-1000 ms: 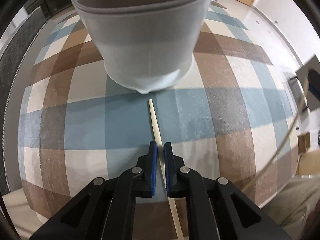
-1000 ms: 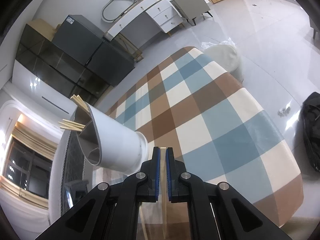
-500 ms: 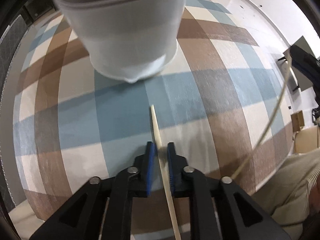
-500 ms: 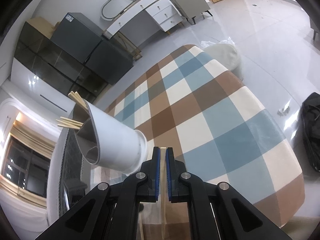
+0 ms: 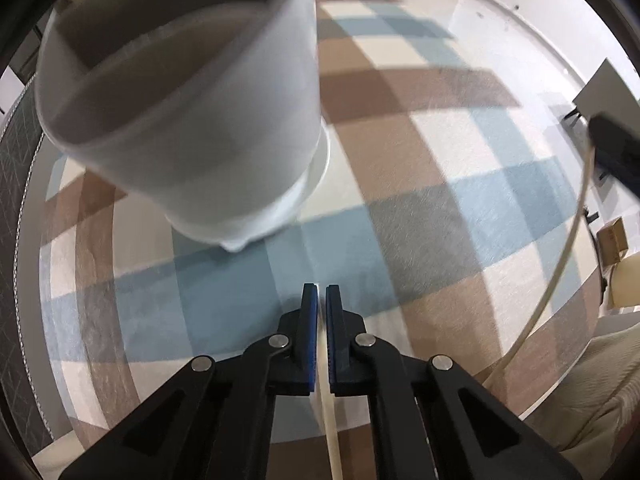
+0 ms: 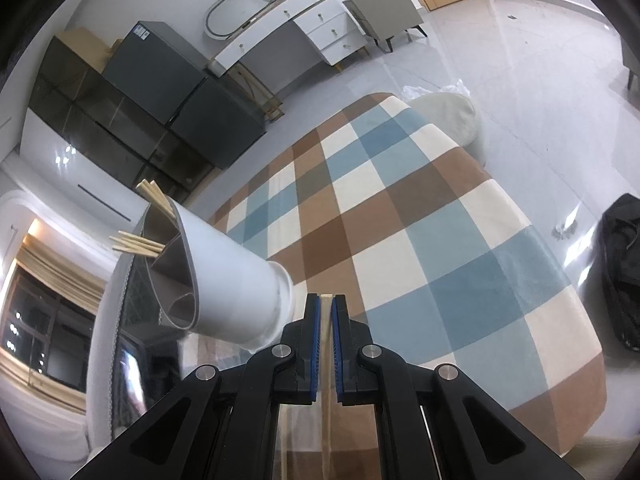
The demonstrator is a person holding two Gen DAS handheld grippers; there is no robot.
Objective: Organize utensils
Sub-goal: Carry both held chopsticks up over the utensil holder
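Observation:
A white cylindrical holder [image 5: 200,120] with a grey divided inside stands on the checked tablecloth [image 5: 440,200]. My left gripper [image 5: 322,292] points steeply down just in front of it, its jaws closing tight on a pale chopstick [image 5: 332,432] whose tip barely clears the pads. At the right edge of that view my right gripper [image 5: 612,148] holds a second chopstick [image 5: 560,280] that hangs down. In the right wrist view the right gripper [image 6: 327,304] is shut on its chopstick [image 6: 326,420], beside the holder [image 6: 232,280], which carries several chopsticks [image 6: 140,244].
The blue, brown and cream cloth [image 6: 400,220] covers the whole table. A pale cushion [image 6: 444,116] sits past its far corner, dark cabinets [image 6: 160,92] and a white dresser [image 6: 304,28] behind. A black bag [image 6: 620,264] lies on the floor. A person's beige trouser leg [image 5: 600,408] borders the near edge.
The left jaws loosened briefly, then closed again; far less chopstick now sticks out past them. The left hand shifted, so the holder sits larger and further left. The right gripper stayed still.

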